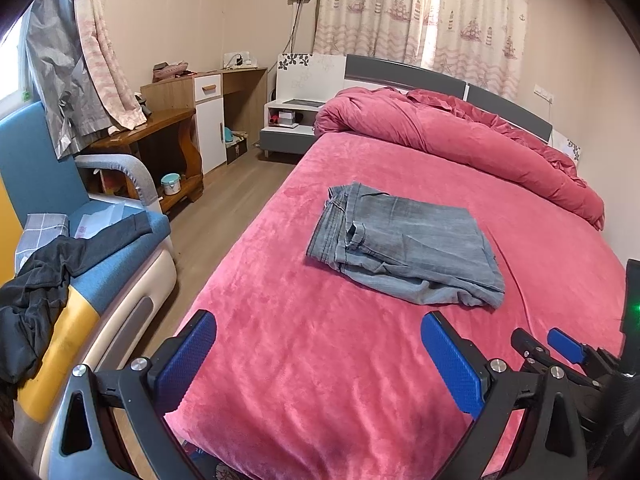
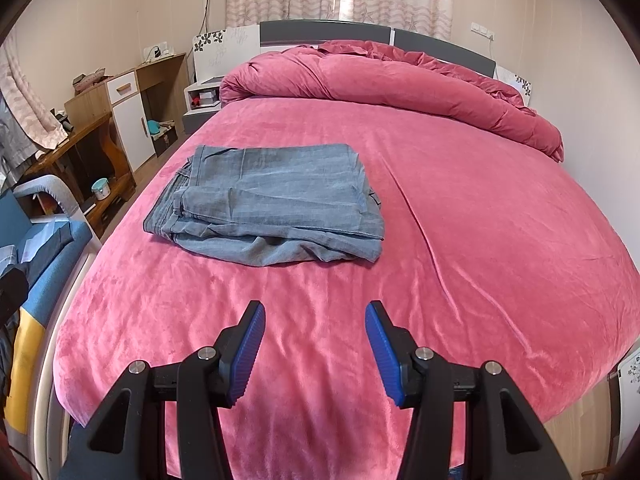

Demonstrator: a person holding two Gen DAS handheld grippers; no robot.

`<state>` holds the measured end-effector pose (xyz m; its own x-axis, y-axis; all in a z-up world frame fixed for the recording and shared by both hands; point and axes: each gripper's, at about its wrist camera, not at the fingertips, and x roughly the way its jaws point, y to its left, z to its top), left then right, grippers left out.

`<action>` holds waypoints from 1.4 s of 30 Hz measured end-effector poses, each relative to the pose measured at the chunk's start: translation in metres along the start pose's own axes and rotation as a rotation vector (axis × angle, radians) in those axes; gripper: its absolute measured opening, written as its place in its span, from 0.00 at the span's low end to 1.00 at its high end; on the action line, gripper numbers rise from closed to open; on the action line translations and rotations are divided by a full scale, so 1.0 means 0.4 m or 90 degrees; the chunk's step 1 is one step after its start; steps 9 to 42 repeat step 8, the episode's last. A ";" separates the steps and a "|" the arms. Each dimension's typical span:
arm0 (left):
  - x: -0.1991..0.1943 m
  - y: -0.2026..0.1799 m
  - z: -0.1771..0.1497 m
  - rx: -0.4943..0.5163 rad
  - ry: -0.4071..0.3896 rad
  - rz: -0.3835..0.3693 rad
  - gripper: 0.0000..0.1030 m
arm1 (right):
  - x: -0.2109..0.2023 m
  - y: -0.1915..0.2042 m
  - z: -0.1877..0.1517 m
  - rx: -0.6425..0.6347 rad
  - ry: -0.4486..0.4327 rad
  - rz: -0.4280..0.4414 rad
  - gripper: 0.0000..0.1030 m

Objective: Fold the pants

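Observation:
Grey-blue denim pants (image 1: 404,244) lie folded in a compact stack on the pink bed (image 1: 320,360), waistband to the left. They also show in the right wrist view (image 2: 272,204). My left gripper (image 1: 320,348) is open and empty, above the bed near its front edge, short of the pants. My right gripper (image 2: 316,344) is open and empty, also back from the pants over the bedspread (image 2: 480,240). The right gripper's blue pad (image 1: 566,345) shows at the lower right of the left wrist view.
A rolled pink duvet (image 2: 400,84) lies along the headboard. A blue armchair (image 1: 100,248) with dark clothes (image 1: 40,292) stands left of the bed. A wooden desk (image 1: 160,136), a white cabinet (image 1: 210,120) and a nightstand (image 1: 288,120) line the far wall.

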<state>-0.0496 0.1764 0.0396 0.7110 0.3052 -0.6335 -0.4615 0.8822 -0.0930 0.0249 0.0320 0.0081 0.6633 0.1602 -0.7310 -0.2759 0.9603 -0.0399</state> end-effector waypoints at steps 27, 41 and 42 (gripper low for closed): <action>0.006 -0.007 0.001 0.003 -0.007 0.001 0.97 | 0.013 -0.005 -0.003 -0.005 0.008 0.002 0.51; 0.006 -0.007 0.001 0.003 -0.007 0.001 0.97 | 0.013 -0.005 -0.003 -0.005 0.008 0.002 0.51; 0.006 -0.007 0.001 0.003 -0.007 0.001 0.97 | 0.013 -0.005 -0.003 -0.005 0.008 0.002 0.51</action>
